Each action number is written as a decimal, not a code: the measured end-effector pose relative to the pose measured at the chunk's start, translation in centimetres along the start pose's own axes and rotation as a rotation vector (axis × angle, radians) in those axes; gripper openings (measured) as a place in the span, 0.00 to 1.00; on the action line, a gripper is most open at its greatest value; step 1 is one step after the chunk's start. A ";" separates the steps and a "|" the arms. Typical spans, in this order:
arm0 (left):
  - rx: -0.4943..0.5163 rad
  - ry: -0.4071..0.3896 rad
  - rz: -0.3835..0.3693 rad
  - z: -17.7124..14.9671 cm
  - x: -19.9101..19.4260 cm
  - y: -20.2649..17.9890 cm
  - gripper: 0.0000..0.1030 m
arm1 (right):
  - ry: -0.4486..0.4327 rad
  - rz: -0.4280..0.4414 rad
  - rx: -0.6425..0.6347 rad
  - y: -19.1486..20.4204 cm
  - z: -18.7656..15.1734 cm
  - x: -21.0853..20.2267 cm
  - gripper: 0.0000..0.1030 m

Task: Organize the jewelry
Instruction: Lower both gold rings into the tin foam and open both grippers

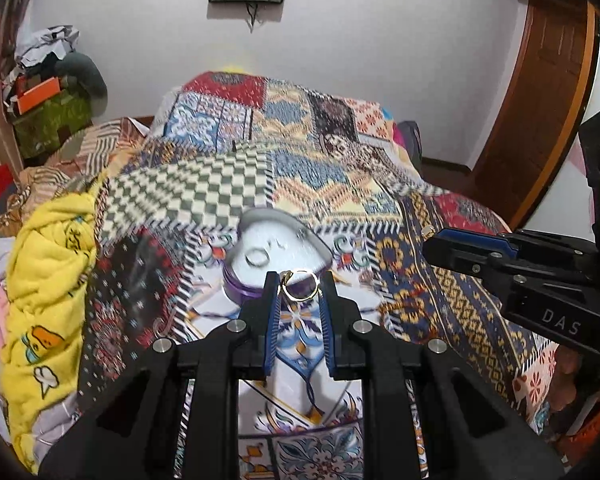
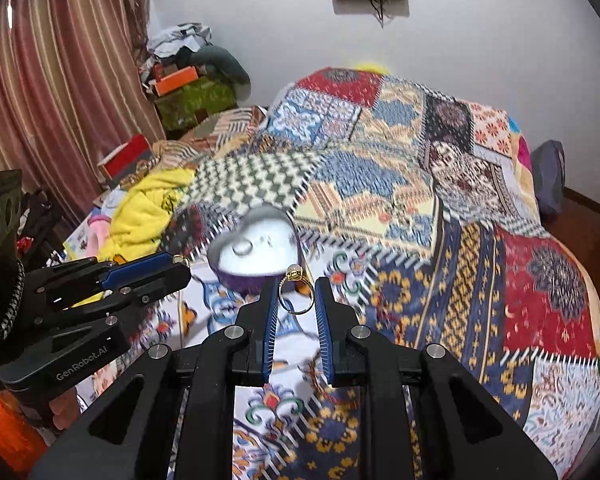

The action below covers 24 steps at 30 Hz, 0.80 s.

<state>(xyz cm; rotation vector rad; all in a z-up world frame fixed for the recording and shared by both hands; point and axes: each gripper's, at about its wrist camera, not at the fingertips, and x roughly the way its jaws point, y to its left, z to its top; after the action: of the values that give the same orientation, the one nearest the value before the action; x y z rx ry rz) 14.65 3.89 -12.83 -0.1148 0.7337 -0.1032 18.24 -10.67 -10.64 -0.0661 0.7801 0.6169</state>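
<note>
Two gold rings are in play, one per tool. Left wrist view: the left gripper (image 1: 300,286) is clamped on a ring (image 1: 300,285) above the open heart-shaped box (image 1: 278,246) on the quilt (image 1: 440,300). Right wrist view: the right gripper (image 2: 296,292) grasps a stone-set ring (image 2: 296,290) across its band. Both are judged light, rigid and slippery; pinch the band, never the stone.

Both claws are matte black plastic with angular cut-out linkages, round silver screws at the pivots and blue ribbed pads on the fingers. The left claw (image 2: 180,266) body carries white lettering "GenRobot.AI"; the right claw (image 1: 430,240) body reads "DAS".
</note>
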 end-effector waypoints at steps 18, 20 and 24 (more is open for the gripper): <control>-0.028 -0.016 0.024 1.5 2.8 2.6 0.17 | -0.027 0.065 -0.026 1.2 3.2 3.2 0.16; -0.027 -0.009 0.021 1.6 3.3 2.7 0.17 | -0.015 0.068 -0.023 1.2 3.1 3.9 0.16; -0.026 0.012 0.022 1.5 4.5 3.0 0.17 | 0.017 0.075 -0.012 0.9 3.0 5.6 0.16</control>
<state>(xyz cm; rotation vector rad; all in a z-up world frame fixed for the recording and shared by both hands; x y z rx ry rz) 19.14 6.36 -15.15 -0.1314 0.7483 -0.0735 22.67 -6.30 -12.10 -0.0534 0.7976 0.6926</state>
